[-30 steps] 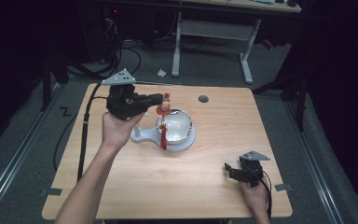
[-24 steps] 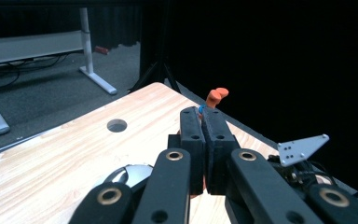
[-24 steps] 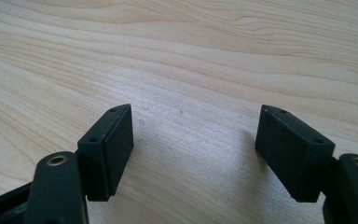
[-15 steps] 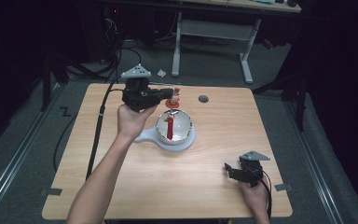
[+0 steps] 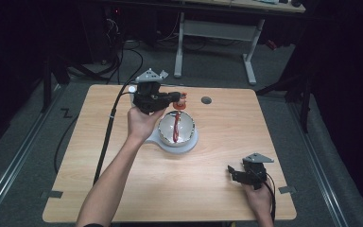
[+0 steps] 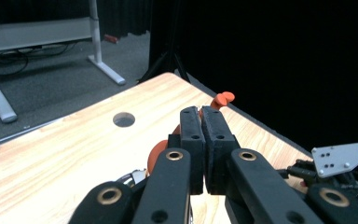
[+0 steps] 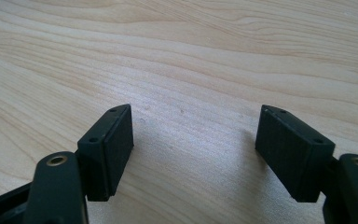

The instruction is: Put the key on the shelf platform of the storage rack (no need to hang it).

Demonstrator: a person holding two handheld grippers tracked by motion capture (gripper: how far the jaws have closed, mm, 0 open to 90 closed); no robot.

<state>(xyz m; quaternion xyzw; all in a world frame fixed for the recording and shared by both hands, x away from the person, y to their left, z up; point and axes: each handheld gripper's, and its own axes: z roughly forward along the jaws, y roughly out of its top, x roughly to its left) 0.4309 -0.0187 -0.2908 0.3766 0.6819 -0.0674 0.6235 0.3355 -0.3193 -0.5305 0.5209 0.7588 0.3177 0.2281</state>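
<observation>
Pinching an orange-red spoon (image 5: pixel 180 105) above the bowl (image 5: pixel 177 128), the left claw (image 5: pixel 176 97) nears the table's far edge (image 5: pixel 170 87).

A light wooden table (image 5: pixel 123 189) carries a white base (image 5: pixel 157 138) holding what looks like a metal bowl (image 5: pixel 185 124).

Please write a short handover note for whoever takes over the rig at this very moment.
Left gripper: shut on the red utensil, held by its top end above the far rim of the metal bowl.
Right gripper: open, holding nothing, low over the table at its near right.
The utensil's lower part hangs into the bowl, which sits on a white base.
Done: utensil gripped. Left: probably lifting it clear and setting it down.
</observation>
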